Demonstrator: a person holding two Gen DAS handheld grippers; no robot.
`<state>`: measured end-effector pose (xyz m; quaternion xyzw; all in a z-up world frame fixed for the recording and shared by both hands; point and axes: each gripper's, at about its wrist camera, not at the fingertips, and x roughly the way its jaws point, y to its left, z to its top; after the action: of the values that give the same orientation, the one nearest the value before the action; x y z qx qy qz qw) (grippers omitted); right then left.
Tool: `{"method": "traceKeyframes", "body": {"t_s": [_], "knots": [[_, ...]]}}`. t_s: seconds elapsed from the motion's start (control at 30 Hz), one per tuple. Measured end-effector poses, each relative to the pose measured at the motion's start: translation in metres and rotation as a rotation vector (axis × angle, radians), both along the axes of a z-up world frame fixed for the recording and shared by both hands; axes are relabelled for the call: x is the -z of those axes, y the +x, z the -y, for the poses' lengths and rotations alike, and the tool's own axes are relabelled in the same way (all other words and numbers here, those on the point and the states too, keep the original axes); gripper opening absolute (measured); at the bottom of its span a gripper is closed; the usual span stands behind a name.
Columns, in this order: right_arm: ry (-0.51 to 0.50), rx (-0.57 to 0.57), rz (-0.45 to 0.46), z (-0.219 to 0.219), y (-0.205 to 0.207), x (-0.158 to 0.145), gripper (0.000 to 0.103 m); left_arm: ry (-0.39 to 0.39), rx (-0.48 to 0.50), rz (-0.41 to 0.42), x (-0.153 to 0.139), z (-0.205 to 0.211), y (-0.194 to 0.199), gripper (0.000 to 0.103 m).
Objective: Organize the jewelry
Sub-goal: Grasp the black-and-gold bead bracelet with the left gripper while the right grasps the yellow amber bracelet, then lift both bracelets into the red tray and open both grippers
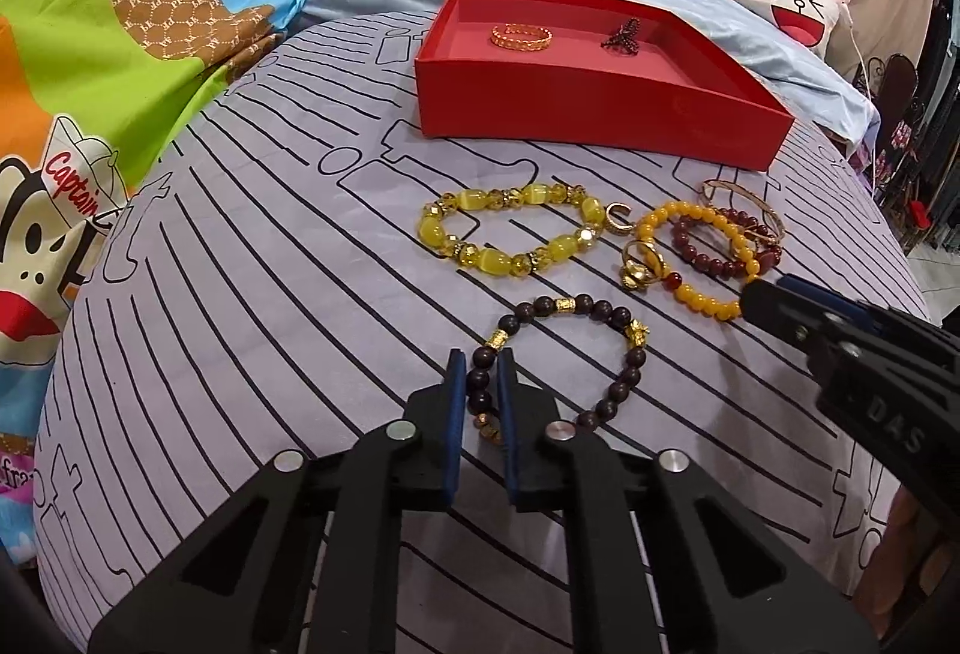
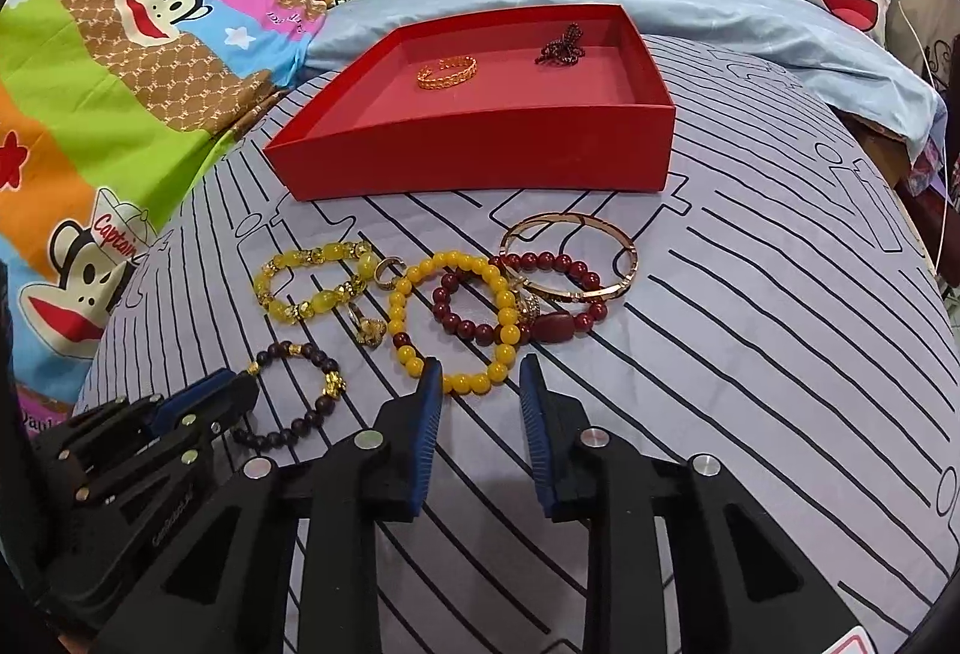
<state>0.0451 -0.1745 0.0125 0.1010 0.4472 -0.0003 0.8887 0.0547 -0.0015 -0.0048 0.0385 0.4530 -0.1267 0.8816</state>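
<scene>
The left gripper (image 1: 480, 363) is pinched on the near-left side of the dark bead bracelet (image 1: 606, 348), which lies on the striped sheet (image 1: 270, 324). The right gripper (image 2: 480, 375) is held spread, straddling the near edge of the yellow bead bracelet (image 2: 399, 300) without pressing it. Beyond, the red box (image 2: 480, 150) contains a gold ring (image 2: 447, 71).
</scene>
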Motion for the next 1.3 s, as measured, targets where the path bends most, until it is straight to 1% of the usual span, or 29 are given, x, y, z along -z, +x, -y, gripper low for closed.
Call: {"method": "traceKeyframes", "body": {"t_s": [0.07, 0.13, 0.3, 0.33, 0.37, 0.5, 0.6, 0.7, 0.8, 0.87, 0.93, 0.97, 1.07, 1.1, 1.13, 1.17, 1.2, 1.3], "knots": [[0.008, 0.008, -0.004, 0.001, 0.003, 0.002, 0.022, -0.004, 0.0, -0.001, 0.0, 0.0, 0.0, 0.01], [0.014, 0.013, -0.014, 0.001, 0.006, 0.006, 0.018, -0.005, -0.001, 0.0, 0.0, 0.0, -0.001, 0.01], [0.022, 0.012, -0.006, 0.001, 0.004, 0.007, 0.015, -0.003, 0.001, 0.002, 0.0, 0.0, -0.001, 0.01], [0.022, 0.011, -0.001, 0.002, 0.003, 0.006, 0.003, -0.005, 0.002, 0.001, 0.0, 0.0, -0.002, 0.009], [0.024, 0.008, -0.003, 0.003, 0.002, 0.006, 0.001, -0.007, 0.002, -0.001, 0.0, 0.0, -0.002, 0.009], [0.031, 0.014, -0.007, 0.007, -0.005, 0.005, 0.001, -0.011, 0.007, -0.007, -0.001, 0.0, -0.005, 0.009], [0.054, 0.013, -0.005, 0.01, -0.009, 0.002, 0.001, -0.01, 0.005, -0.007, 0.0, 0.001, -0.008, 0.009], [0.062, 0.028, 0.001, 0.011, -0.006, -0.001, 0.008, -0.008, 0.001, -0.006, 0.0, 0.001, -0.008, 0.009], [0.065, 0.033, 0.005, 0.007, 0.003, -0.001, 0.009, -0.009, -0.003, -0.006, 0.0, 0.0, -0.009, 0.009], [0.059, 0.039, 0.001, 0.004, 0.008, 0.001, 0.013, -0.008, -0.004, -0.005, 0.0, 0.001, -0.009, 0.009], [0.049, 0.051, 0.001, 0.002, 0.012, 0.002, 0.023, -0.007, -0.004, -0.005, 0.0, 0.001, -0.009, 0.009], [0.04, 0.057, -0.003, 0.001, 0.014, 0.004, 0.023, -0.006, -0.004, -0.004, 0.0, 0.001, -0.009, 0.009], [0.035, 0.056, -0.006, 0.002, 0.016, 0.009, 0.023, -0.003, -0.002, 0.001, 0.0, 0.001, -0.009, 0.009], [0.022, 0.053, -0.006, 0.001, 0.016, 0.01, 0.02, -0.003, -0.002, 0.001, 0.001, 0.001, -0.008, 0.009], [0.009, 0.053, -0.008, 0.002, 0.015, 0.01, 0.014, -0.004, -0.002, 0.001, 0.001, 0.001, -0.008, 0.009], [0.008, 0.055, -0.01, 0.003, 0.015, 0.011, 0.01, -0.004, -0.002, 0.0, 0.001, 0.001, -0.008, 0.009], [0.02, 0.058, -0.012, 0.006, 0.013, 0.011, 0.008, -0.006, -0.003, -0.001, 0.0, 0.001, -0.008, 0.009], [0.03, 0.074, -0.011, 0.012, 0.006, 0.008, 0.007, -0.016, -0.008, -0.014, 0.0, 0.0, -0.007, 0.009]]}}
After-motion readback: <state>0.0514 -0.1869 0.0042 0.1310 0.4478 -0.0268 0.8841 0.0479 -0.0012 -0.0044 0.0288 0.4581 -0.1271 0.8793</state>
